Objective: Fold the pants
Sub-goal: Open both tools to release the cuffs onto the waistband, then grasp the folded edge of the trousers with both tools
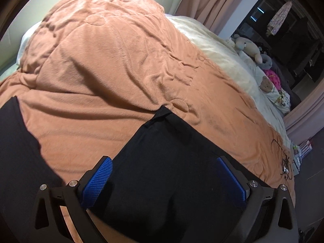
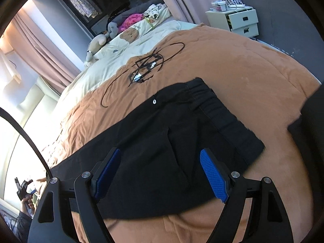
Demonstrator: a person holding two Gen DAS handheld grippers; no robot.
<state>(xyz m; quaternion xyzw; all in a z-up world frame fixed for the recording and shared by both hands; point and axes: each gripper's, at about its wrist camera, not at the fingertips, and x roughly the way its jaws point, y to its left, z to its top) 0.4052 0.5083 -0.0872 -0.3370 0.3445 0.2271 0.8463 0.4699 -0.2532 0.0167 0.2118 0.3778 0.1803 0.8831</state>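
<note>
On the bed: black pants [image 2: 172, 141] lie flat across the orange blanket [image 2: 253, 81].
Left tool [image 1: 164, 174]: spread wide above the pants, gripping nothing.
Right tool [image 2: 162, 172]: apart, empty, over the pants.

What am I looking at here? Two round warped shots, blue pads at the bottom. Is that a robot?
No robot arm. A person carries a hand-held gripper in each hand, and a fisheye camera on each looks forward along its two fingers.

One picture is from the left hand-held gripper, the other from the right hand-held gripper. The blue ribbed pads are the finger faces.

On the bed, over a peach fleece blanket, lie black fabric pants, spread flat, with a tangled black cable beyond them.

Both sets of jaws stand open above the pants. Neither holds anything.
</note>
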